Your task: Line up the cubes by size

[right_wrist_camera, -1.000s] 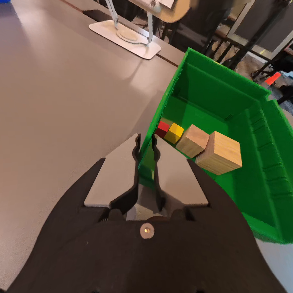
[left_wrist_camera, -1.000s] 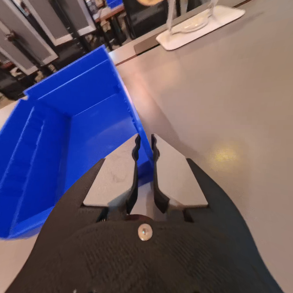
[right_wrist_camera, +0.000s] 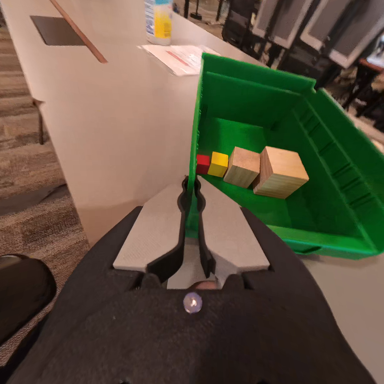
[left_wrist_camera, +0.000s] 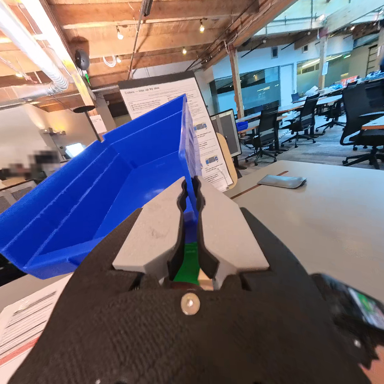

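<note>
While both grippers' fingers pinch thin, stiff bin walls, four light, hard cubes (right_wrist_camera: 241, 166) sit ordered inside the green bin (right_wrist_camera: 332, 166); left gripper (left_wrist_camera: 190, 182) clamps the blue bin (left_wrist_camera: 83, 197), right gripper (right_wrist_camera: 191, 180) the green.

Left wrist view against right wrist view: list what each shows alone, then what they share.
Only the left wrist view shows the empty blue plastic bin, clamped by the left gripper, and a white instruction board.

Only the right wrist view shows four cubes in a row: small red cube, yellow cube, medium wooden cube, large wooden cube. The right gripper clamps their green plastic bin.

Shared: the pale tabletop.
</note>
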`<state>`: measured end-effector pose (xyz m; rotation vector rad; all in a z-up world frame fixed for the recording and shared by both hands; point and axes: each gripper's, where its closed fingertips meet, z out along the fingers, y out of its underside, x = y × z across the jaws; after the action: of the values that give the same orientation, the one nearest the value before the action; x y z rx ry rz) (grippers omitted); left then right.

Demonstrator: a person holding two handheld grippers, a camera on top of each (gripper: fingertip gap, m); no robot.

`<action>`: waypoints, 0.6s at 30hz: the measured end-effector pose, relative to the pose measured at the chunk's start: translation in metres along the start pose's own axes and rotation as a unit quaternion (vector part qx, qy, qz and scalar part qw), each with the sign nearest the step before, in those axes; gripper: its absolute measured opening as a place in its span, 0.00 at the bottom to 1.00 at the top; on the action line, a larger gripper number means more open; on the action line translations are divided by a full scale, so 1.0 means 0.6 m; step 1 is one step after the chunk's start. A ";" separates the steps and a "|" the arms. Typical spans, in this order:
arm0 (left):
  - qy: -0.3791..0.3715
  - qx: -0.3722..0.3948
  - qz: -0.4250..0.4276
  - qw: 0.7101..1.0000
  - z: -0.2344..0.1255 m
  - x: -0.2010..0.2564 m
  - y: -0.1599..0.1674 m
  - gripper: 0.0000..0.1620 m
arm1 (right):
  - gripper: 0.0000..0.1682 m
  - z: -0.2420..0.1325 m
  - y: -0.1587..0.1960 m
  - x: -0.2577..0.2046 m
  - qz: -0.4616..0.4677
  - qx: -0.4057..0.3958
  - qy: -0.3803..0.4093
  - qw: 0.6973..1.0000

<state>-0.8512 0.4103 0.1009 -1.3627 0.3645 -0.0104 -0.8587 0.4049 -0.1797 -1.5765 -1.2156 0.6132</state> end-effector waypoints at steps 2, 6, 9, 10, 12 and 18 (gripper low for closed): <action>0.005 -0.001 -0.011 1.000 0.002 0.000 0.011 0.01 | 0.11 -0.009 -0.037 -0.026 -0.018 0.039 -0.026 0.999; 0.003 -0.014 -0.020 1.000 -0.019 -0.021 0.040 0.02 | 0.02 -0.098 -0.066 0.025 -0.026 0.111 -0.035 0.993; -0.012 -0.024 -0.012 1.000 -0.048 -0.044 0.053 0.01 | 0.00 -0.145 -0.017 0.133 -0.032 0.079 -0.040 0.996; -0.018 -0.027 -0.006 0.999 -0.058 -0.049 0.056 0.02 | 0.00 -0.149 0.008 0.185 -0.027 0.049 -0.026 0.998; -0.028 -0.034 0.007 0.999 -0.078 -0.055 0.060 0.02 | 0.00 -0.146 0.049 0.279 -0.015 0.004 -0.018 1.000; -0.037 -0.024 0.001 0.999 -0.114 -0.059 0.042 0.02 | 0.00 -0.043 0.124 0.336 -0.006 -0.105 -0.126 0.986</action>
<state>-0.9079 0.3585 0.0746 -1.4052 0.3055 0.0509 -0.7341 0.5801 -0.2030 -1.7029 -1.5177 0.7107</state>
